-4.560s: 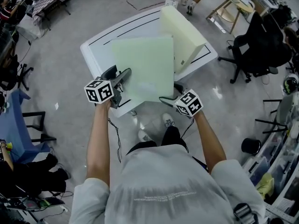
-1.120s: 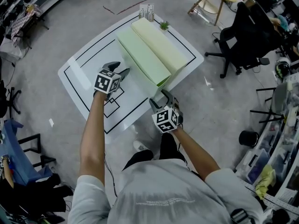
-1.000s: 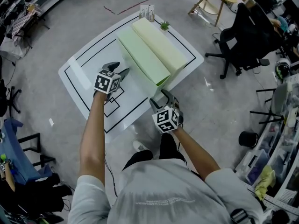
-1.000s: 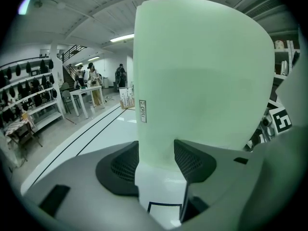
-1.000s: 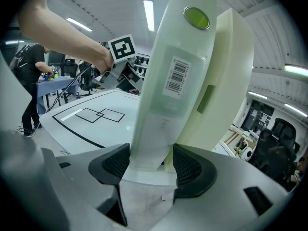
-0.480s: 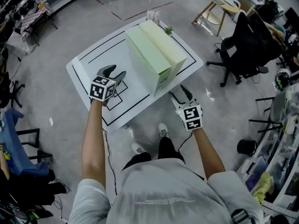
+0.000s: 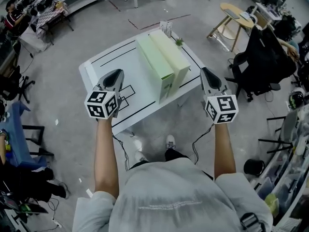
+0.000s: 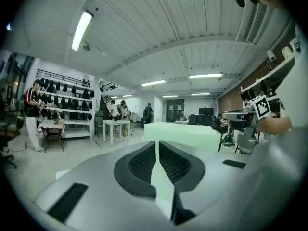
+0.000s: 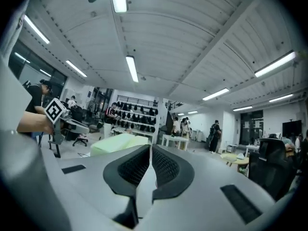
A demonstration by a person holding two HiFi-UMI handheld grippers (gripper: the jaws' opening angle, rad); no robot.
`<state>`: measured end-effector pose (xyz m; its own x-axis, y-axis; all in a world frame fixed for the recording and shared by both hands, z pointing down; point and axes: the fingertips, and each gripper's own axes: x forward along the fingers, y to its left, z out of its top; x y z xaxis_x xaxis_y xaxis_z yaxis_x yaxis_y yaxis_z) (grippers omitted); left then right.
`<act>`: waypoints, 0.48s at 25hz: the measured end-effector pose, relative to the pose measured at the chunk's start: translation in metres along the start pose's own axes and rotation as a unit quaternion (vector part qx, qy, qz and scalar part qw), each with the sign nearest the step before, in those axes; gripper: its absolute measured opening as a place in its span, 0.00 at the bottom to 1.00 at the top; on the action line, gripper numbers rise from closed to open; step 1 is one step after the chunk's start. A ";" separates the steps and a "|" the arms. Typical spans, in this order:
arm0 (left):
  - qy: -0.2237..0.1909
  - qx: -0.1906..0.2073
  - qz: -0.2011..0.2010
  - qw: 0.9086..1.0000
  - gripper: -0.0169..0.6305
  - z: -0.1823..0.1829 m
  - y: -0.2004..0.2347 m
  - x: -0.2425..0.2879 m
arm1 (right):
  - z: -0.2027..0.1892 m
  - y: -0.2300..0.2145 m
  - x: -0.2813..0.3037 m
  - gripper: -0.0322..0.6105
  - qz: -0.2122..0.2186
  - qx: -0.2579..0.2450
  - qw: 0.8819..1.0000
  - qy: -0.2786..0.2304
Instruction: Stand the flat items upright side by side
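Observation:
Two thick foam slabs stand upright on edge, side by side and touching, on the white table: a pale green slab and a cream slab to its right. My left gripper hovers left of them, raised above the table, and its jaws have just been closing with nothing between them. My right gripper hangs right of the table's edge; it too has just been closing, empty. In the left gripper view the slabs show beyond the shut left gripper. The right gripper sees the slabs off to its left.
A small potted plant and a white card stand sit at the table's far end. A black office chair and a round wooden stool stand to the right. People stand at the room's far end.
Both grippers have let go, risen and drawn apart from the slabs, and their jaws have shut. The green slab, carried tilted earlier, now stands upright beside the cream one.

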<state>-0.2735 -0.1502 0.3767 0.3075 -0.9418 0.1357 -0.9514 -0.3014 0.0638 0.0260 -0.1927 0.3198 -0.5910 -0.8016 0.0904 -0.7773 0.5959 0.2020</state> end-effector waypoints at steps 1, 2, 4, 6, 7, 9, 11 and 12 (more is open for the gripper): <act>-0.006 0.010 0.005 1.000 0.08 0.012 -0.003 -0.003 | 0.012 -0.001 0.002 0.11 0.011 -0.001 1.000 -0.015; -0.012 0.022 0.009 1.000 0.08 0.025 -0.007 -0.007 | 0.024 -0.002 0.004 0.11 0.021 -0.004 0.999 -0.026; -0.023 0.048 0.017 0.998 0.07 0.049 -0.015 -0.012 | 0.041 -0.002 0.011 0.09 0.041 -0.013 0.998 -0.036; -0.033 0.069 0.029 0.997 0.07 0.070 -0.022 -0.016 | 0.055 0.000 0.019 0.09 0.060 -0.023 0.997 -0.041; -0.038 0.074 0.035 0.996 0.07 0.079 -0.025 -0.017 | 0.062 0.002 0.023 0.09 0.071 -0.027 0.996 -0.044; -0.051 0.083 0.042 0.994 0.07 0.095 -0.033 -0.017 | 0.073 0.005 0.029 0.09 0.089 -0.033 0.994 -0.049; -0.064 0.100 0.046 0.992 0.07 0.108 -0.041 -0.018 | 0.082 0.008 0.034 0.09 0.104 -0.044 0.992 -0.054; -0.069 0.108 0.048 0.991 0.07 0.113 -0.043 -0.018 | 0.085 0.009 0.036 0.09 0.110 -0.051 0.991 -0.056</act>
<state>-0.2401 -0.1374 0.2596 0.2243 -0.9745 -0.0063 -0.9624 -0.2205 -0.1584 -0.0205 -0.2119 0.2421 -0.7684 -0.6390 0.0351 -0.6048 0.7430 0.2866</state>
